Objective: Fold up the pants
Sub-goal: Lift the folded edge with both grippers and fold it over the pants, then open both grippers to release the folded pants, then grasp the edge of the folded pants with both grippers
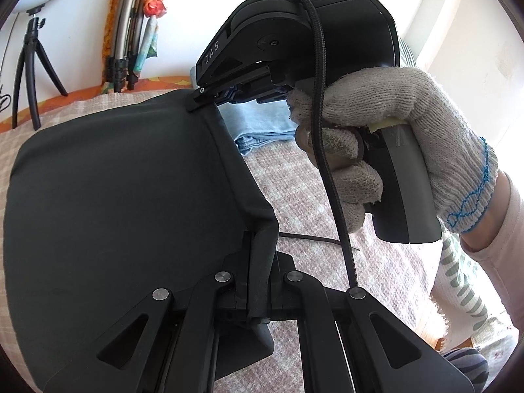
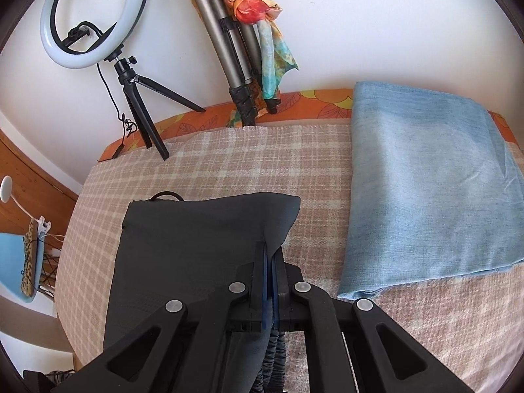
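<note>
My left gripper (image 1: 258, 281) and right gripper (image 2: 270, 262) each pinch the black pants (image 1: 124, 177) over the bed's (image 2: 209, 163) middle.

Knit glove (image 1: 409, 124) w/ blue stitching, pale sleeve (image 1: 501, 229)

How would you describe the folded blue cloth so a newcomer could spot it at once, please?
Start from the checked blanket covering the bed. On its right side, beside the black pants, lies the blue cloth. It is the only pale denim-blue piece, folded flat and untouched.

Both wrist views close, angled down, sharing black pants (image 1: 114, 196)
</note>
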A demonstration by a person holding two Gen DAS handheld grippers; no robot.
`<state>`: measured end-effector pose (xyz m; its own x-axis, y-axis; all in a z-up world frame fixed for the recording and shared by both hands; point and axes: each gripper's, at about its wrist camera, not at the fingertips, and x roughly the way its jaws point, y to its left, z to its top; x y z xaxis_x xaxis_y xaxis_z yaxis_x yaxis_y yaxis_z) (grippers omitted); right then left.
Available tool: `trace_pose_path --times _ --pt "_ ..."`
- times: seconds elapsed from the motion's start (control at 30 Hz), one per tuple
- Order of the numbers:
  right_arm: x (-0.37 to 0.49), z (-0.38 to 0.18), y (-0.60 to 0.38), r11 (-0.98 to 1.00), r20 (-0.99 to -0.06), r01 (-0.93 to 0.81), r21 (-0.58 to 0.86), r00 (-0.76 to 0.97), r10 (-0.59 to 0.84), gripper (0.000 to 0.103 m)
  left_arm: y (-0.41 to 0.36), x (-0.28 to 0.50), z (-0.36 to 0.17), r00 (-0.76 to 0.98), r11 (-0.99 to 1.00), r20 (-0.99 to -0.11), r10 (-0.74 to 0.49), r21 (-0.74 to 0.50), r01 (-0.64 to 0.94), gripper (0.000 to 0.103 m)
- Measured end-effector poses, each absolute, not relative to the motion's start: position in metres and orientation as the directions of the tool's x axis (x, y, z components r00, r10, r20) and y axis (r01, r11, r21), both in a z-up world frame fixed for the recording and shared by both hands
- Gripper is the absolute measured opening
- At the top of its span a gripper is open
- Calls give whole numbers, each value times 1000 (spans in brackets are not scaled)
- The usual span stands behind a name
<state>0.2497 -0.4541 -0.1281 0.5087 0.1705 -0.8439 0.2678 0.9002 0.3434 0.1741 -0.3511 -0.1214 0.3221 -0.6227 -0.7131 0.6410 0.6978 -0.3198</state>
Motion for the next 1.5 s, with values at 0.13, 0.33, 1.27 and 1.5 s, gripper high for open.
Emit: trace_pose_path --times 0.13,0.33,1.27,1.5 --pt "250 -136 -456 898 -851 282 337 499 163 0 -358 176 -124 323 701 -719 -615 -311 642 4" --pt "250 -140 -452 912 -867 281 298 480 136 1 -357 173 -124 313 698 -731 -607 -301 650 7" --pt "331 -74 -343 959 -771 -124 255 573 279 50 -179 200 -138 472 904 -782 -407 -269 333 45" --pt "399 -110 -292 931 -852 -246 269 391 349 50 -172 211 -159 414 890 -798 -438 -321 323 45"
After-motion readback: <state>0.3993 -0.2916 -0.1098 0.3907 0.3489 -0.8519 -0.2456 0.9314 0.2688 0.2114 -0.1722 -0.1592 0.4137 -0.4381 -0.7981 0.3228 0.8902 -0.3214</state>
